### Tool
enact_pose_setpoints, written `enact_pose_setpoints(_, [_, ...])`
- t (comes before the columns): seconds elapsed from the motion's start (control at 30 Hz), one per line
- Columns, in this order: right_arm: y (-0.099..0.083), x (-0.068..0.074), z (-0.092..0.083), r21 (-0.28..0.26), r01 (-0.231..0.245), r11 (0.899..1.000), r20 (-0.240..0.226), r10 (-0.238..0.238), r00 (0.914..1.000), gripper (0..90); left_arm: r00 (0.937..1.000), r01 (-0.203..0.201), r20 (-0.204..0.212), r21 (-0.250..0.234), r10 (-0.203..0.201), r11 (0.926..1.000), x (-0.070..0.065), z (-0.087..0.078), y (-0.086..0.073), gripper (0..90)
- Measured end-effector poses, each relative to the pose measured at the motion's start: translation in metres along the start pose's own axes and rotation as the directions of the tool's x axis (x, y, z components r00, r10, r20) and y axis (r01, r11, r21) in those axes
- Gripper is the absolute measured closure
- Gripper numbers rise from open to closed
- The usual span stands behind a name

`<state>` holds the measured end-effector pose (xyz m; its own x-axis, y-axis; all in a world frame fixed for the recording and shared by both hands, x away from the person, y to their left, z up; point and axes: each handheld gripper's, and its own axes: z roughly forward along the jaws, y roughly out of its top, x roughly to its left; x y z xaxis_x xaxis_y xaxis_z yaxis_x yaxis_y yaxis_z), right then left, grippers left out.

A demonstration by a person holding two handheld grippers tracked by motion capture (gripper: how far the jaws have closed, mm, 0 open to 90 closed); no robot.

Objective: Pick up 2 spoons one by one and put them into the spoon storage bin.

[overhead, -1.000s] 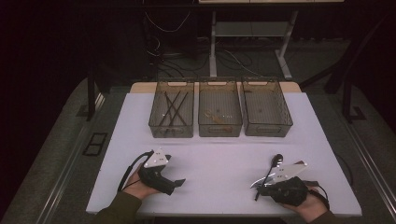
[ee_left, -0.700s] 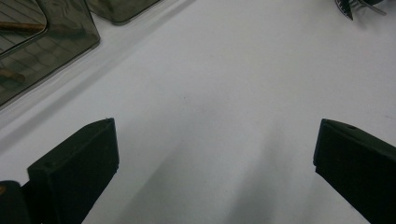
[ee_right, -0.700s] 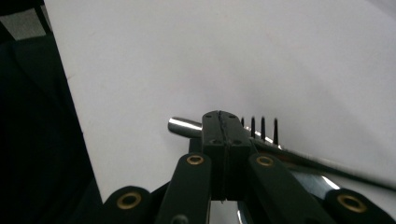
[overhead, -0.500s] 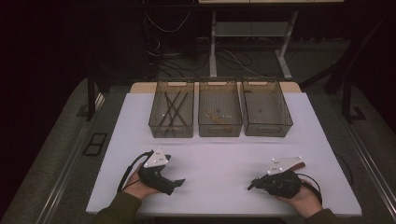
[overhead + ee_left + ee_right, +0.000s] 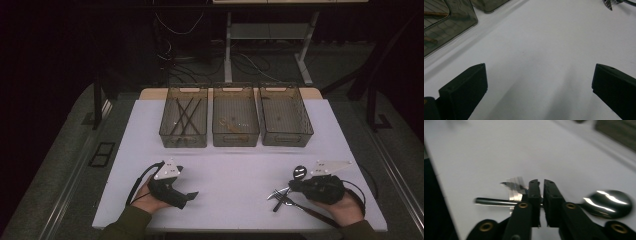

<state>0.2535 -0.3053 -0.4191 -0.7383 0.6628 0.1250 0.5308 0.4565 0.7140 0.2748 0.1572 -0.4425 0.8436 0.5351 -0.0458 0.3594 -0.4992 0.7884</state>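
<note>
Three mesh bins (image 5: 236,116) on white table (image 5: 230,170), dark room; left hand-held gripper (image 5: 192,195) released, right hand-held gripper (image 5: 541,185) nearly clenched over cutlery (image 5: 607,201).

- Fork (image 5: 514,188): blurred in the right gripper view; tines smear into streaks; the black jaws cover the middle of it.
- Spoon (image 5: 609,202): handle hidden behind the same jaws; bowl sharp enough to read.
- Cutlery beside the right gripper (image 5: 287,189) in the high view: too small to tell fork from handle; partly under the gripper body.
- Left bin (image 5: 446,22): cut off by the left gripper view's top and left edges; contents dim behind tinted wall.
- Middle bin (image 5: 235,121): small items inside too small to identify.
- Forearms: cut off at the high view's bottom edge.
</note>
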Motion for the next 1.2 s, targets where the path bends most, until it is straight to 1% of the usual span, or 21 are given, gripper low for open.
enact_pose_setpoints(0.07, [0.001,-0.013,-0.005,-0.007,-0.057,0.998,0.043,0.057,0.9975,72.8,1.0000,-0.001,0.000,0.001,0.001,1.0000,0.000,0.000,0.000,0.0])
enact_pose_setpoints(0.1, [0.001,-0.020,-0.006,-0.014,-0.071,0.997,0.064,0.072,0.9954,69.1,1.0000,0.000,0.001,0.002,0.000,1.0000,0.000,0.000,0.000,0.0])
enact_pose_setpoints(0.13, [0.001,-0.027,-0.008,-0.017,-0.091,0.996,0.088,0.092,0.9918,65.7,1.0000,0.003,0.000,0.000,-0.003,1.0000,0.000,0.000,0.000,0.0])
enact_pose_setpoints(0.2, [0.001,-0.042,-0.009,-0.022,-0.129,0.991,0.118,0.131,0.9844,61.3,1.0000,0.006,-0.001,0.000,-0.006,1.0000,0.000,0.001,0.000,0.0])
enact_pose_setpoints(0.23, [0.001,-0.050,-0.009,-0.015,-0.158,0.987,0.112,0.159,0.9809,58.8,1.0000,0.005,0.000,0.003,-0.005,1.0000,0.000,0.001,0.000,0.0])
enact_pose_setpoints(0.3, [0.001,-0.061,-0.005,-0.014,-0.198,0.980,0.129,0.198,0.9717,57.6,1.0000,0.004,0.000,0.004,-0.004,1.0000,0.000,0.001,0.000,0.0])
enact_pose_setpoints(0.37, [0.001,-0.069,0.001,-0.001,-0.217,0.976,0.135,0.215,0.9672,56.4,1.0000,0.003,0.001,0.005,-0.003,1.0000,0.000,0.001,0.000,0.0])
enact_pose_setpoints(0.43, [0.001,-0.072,0.009,0.022,-0.218,0.976,0.123,0.213,0.9691,56.2,1.0000,0.004,0.001,0.005,-0.004,1.0000,0.000,0.001,0.000,0.0])
enact_pose_setpoints(0.47, [0.000,-0.073,0.012,0.031,-0.225,0.974,0.116,0.220,0.9686,56.4,1.0000,0.003,0.001,0.006,-0.003,1.0000,0.000,0.001,0.000,0.0])
enact_pose_setpoints(0.53, [-0.001,-0.074,0.018,0.061,-0.221,0.973,0.095,0.214,0.9722,58.7,1.0000,0.001,0.003,0.006,-0.001,1.0000,0.000,0.001,0.000,0.0])
enact_pose_setpoints(0.57, [-0.002,-0.074,0.021,0.075,-0.217,0.973,0.095,0.210,0.9731,60.2,1.0000,-0.001,0.004,0.008,0.001,1.0000,0.000,0.001,0.000,0.0])
enact_pose_setpoints(0.6, [-0.003,-0.073,0.022,0.071,-0.209,0.975,0.103,0.202,0.9741,63.2,1.0000,-0.001,0.004,0.009,0.001,1.0000,0.000,0.001,0.000,0.0])
enact_pose_setpoints(0.67, [-0.004,-0.073,0.021,0.070,-0.211,0.975,0.102,0.203,0.9738,70.5,1.0000,-0.003,0.004,0.010,0.002,0.9999,0.000,0.001,0.000,0.0])
enact_pose_setpoints(0.7, [-0.005,-0.073,0.020,0.066,-0.205,0.976,0.103,0.198,0.9748,72.0,1.0000,-0.003,0.004,0.010,0.003,0.9999,0.000,0.001,0.000,0.0])
enact_pose_setpoints(0.77, [-0.006,-0.074,0.019,0.065,-0.212,0.975,0.097,0.205,0.9738,74.3,1.0000,-0.003,0.004,0.008,0.003,1.0000,0.000,0.001,0.000,0.0])
enact_pose_setpoints(0.87, [-0.007,-0.077,0.018,0.046,-0.228,0.973,0.081,0.223,0.9713,78.5,1.0000,-0.003,0.003,0.010,0.003,0.9999,0.000,0.001,0.000,0.0])
enact_pose_setpoints(0.97, [-0.009,-0.081,0.015,0.031,-0.260,0.965,0.052,0.258,0.9648,81.2,1.0000,-0.002,0.004,0.009,0.002,1.0000,0.000,0.001,0.000,0.0])
enact_pose_setpoints(1.07, [-0.009,-0.082,0.010,0.002,-0.273,0.962,0.030,0.273,0.9617,84.8,1.0000,-0.003,0.003,0.009,0.003,1.0000,0.000,0.001,0.000,0.0])
enact_pose_setpoints(1.1, [-0.008,-0.082,0.008,-0.012,-0.270,0.963,0.021,0.271,0.9625,86.0,1.0000,-0.002,0.003,0.009,0.002,1.0000,0.000,0.001,0.000,0.0])
enact_pose_setpoints(1.2, [-0.006,-0.082,0.003,-0.027,-0.262,0.965,0.013,0.263,0.9648,86.9,1.0000,-0.003,0.004,0.009,0.003,1.0000,0.000,0.001,0.000,0.0])
